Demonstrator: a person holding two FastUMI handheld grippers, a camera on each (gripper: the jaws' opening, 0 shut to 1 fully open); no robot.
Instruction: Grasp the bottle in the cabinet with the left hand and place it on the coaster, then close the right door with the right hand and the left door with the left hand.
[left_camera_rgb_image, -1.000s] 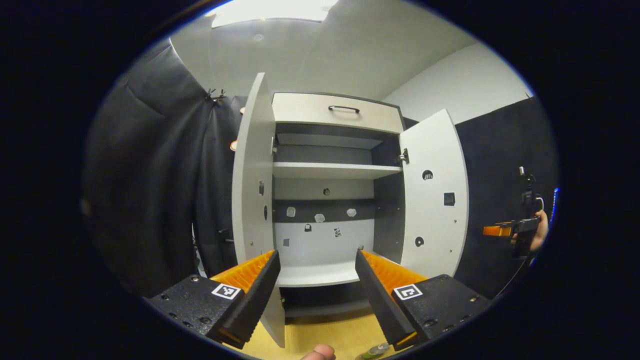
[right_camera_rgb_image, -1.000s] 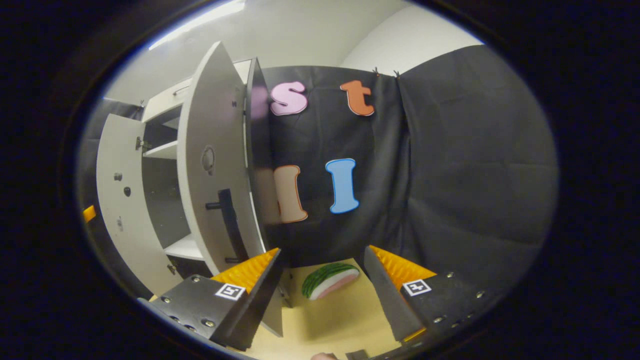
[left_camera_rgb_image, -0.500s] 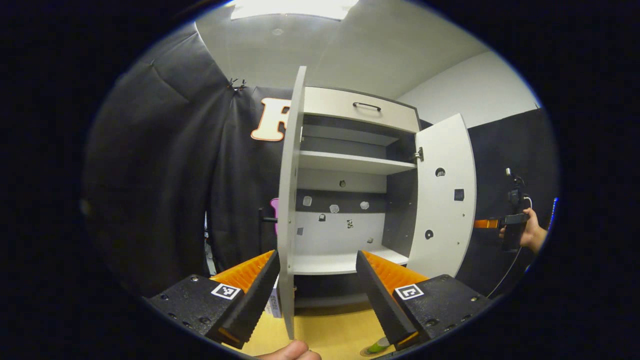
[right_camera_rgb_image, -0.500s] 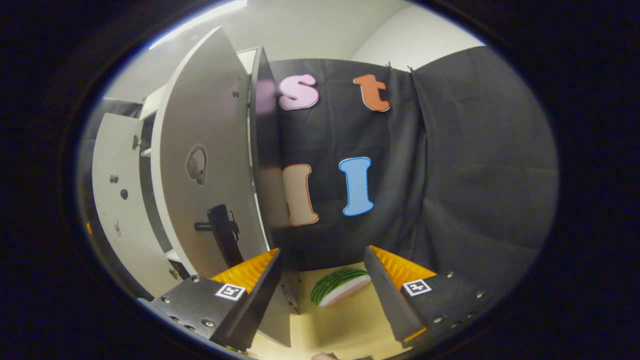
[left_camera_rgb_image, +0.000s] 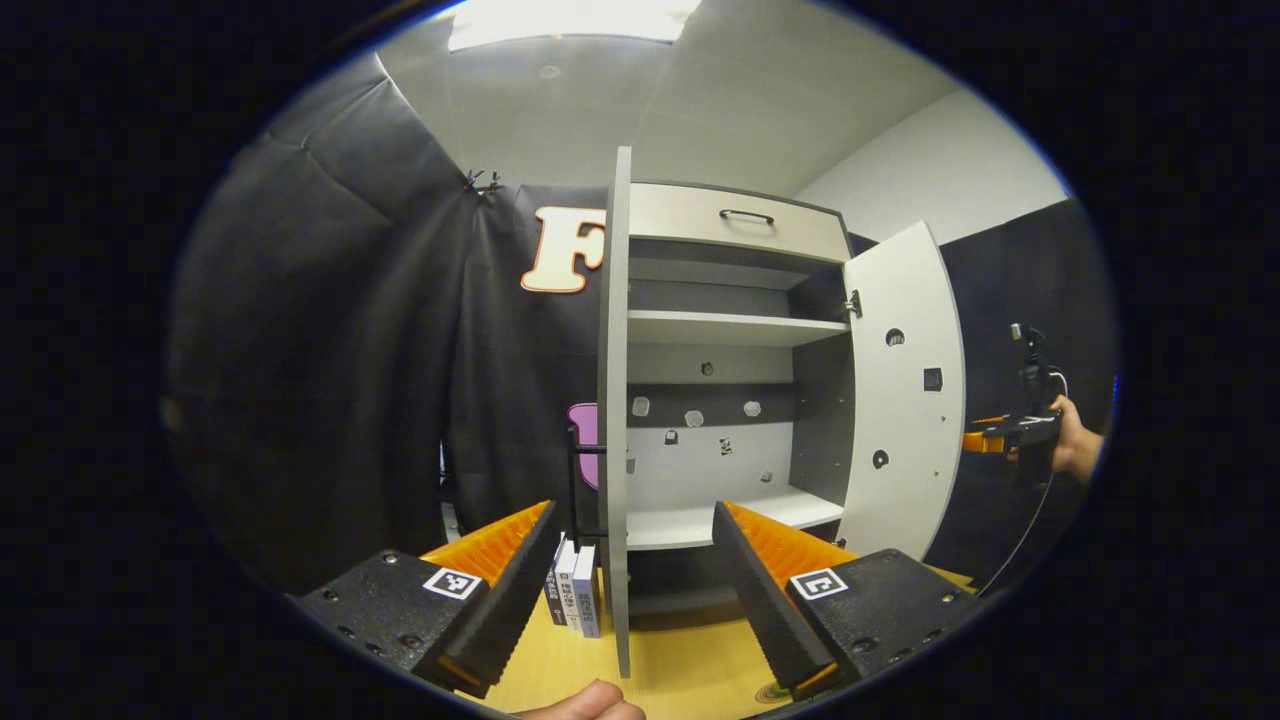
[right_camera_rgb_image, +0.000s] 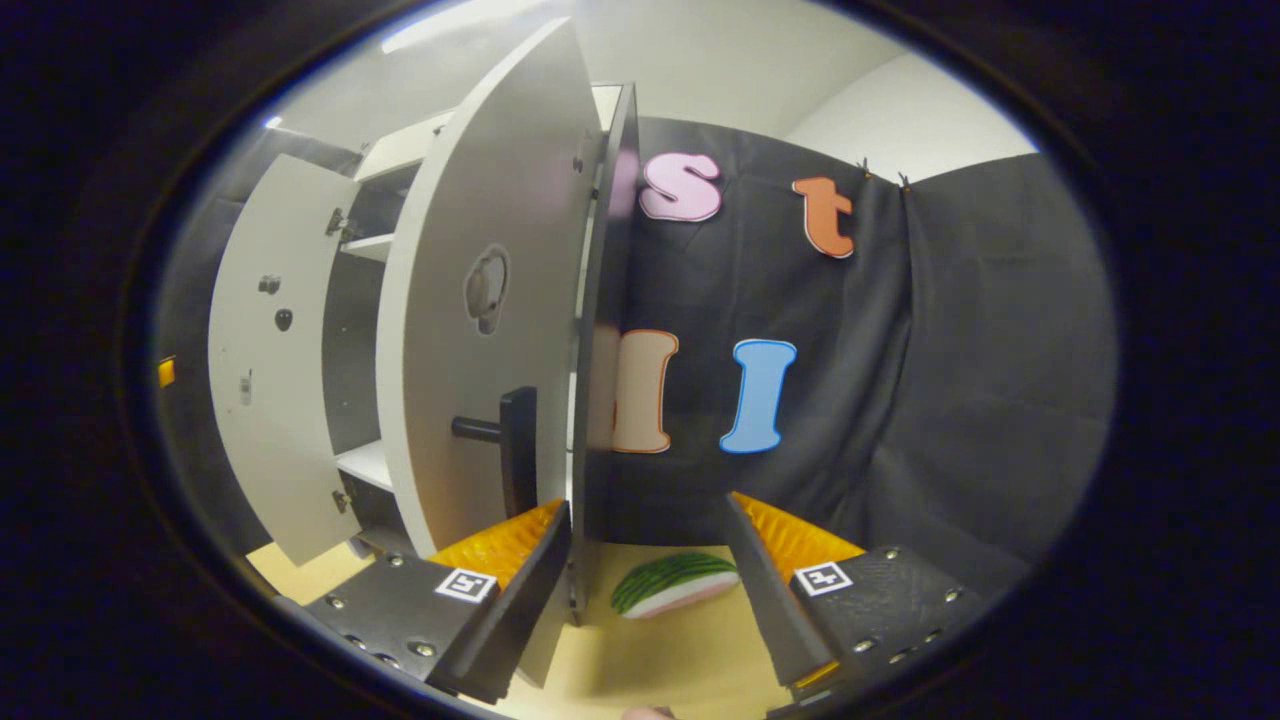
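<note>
The white cabinet (left_camera_rgb_image: 735, 225) stands with both doors swung open, and its shelves show bare boards. In the left gripper view my left gripper (left_camera_rgb_image: 635, 560) is open, and the left door (left_camera_rgb_image: 612, 400) is seen edge-on between its fingers, farther off. The right door (left_camera_rgb_image: 905, 400) stands open at the right. Beyond it a hand holds the right gripper (left_camera_rgb_image: 978, 440). In the right gripper view my right gripper (right_camera_rgb_image: 650, 560) is open, close to the right door's outer face (right_camera_rgb_image: 480, 300) and just below and right of its dark handle (right_camera_rgb_image: 517, 450).
Several books (left_camera_rgb_image: 575, 595) stand on the wooden table (left_camera_rgb_image: 680, 670) left of the cabinet. A watermelon-slice toy (right_camera_rgb_image: 675, 583) lies on the table between the right gripper's fingers, farther off. A thumb (left_camera_rgb_image: 590, 702) shows at the bottom edge. Black cloth walls surround the cabinet.
The left gripper has shifted left, so the left door now shows edge-on and the books come into sight. The right gripper has moved in toward the right door's handle.
</note>
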